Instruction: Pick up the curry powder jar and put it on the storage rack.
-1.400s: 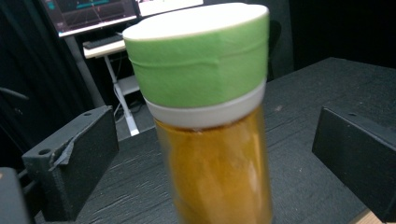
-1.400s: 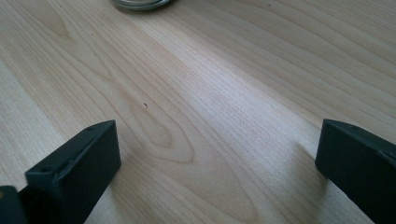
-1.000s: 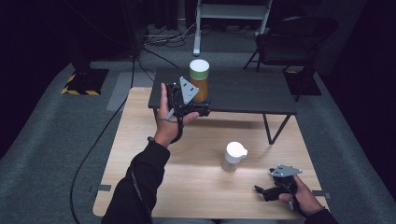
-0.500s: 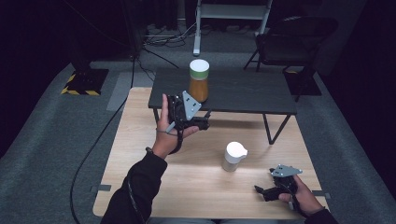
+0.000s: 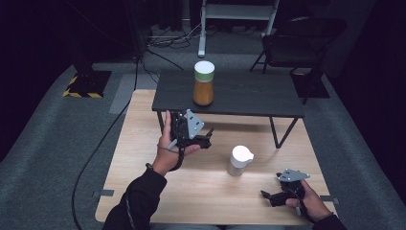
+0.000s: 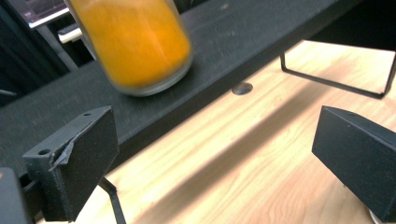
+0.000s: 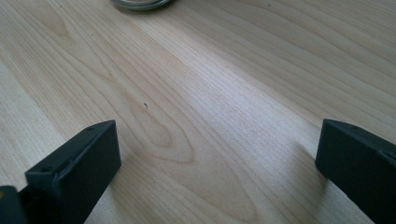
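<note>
Left gripper [image 5: 209,136] wide open, empty, below the orange jar [image 5: 203,83] on the dark shelf [image 5: 239,96] — right gripper [image 5: 266,195] likewise open, empty. Risk: toppling the tall jar with a high, off-centre grab.

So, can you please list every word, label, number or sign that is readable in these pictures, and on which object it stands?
No readable text stands on anything here.
Glass jar of orange contents with a white lid: no label can be seen.
White-lidded small jar on the light wooden table: plain.
Yellow-and-black striped floor plate: hazard stripes, no words.
Left gripper and right gripper: no markings to read.
</note>
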The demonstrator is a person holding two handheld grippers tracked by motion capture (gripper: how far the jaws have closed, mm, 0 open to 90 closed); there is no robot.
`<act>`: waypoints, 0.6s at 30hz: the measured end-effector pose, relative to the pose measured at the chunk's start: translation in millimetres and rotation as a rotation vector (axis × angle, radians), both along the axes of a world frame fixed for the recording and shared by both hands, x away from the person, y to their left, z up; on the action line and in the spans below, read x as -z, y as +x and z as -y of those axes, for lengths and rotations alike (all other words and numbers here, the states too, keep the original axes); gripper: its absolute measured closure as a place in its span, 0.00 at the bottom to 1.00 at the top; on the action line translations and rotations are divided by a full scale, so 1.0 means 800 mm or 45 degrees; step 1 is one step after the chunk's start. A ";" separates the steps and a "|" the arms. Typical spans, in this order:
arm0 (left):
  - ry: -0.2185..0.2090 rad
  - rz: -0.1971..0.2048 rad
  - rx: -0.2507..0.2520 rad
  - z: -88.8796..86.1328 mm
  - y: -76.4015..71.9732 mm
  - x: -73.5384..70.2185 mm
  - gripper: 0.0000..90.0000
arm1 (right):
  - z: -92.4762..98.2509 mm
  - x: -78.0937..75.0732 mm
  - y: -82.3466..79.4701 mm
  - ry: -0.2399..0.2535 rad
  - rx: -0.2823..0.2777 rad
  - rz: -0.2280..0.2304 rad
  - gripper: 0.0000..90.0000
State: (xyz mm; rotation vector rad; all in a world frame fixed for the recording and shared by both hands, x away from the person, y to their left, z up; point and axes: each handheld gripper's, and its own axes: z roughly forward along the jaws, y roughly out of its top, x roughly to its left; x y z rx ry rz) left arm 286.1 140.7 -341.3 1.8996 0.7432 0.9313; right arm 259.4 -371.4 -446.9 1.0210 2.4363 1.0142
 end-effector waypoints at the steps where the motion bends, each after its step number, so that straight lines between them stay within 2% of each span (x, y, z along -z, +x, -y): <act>1: 0.014 -0.006 0.003 -0.001 -0.002 0.003 0.01 | 0.000 0.000 0.000 0.000 0.000 0.000 0.00; 18: 0.083 -0.137 0.049 -0.015 -0.024 0.042 0.01 | 0.000 0.000 0.000 0.000 0.000 0.000 0.00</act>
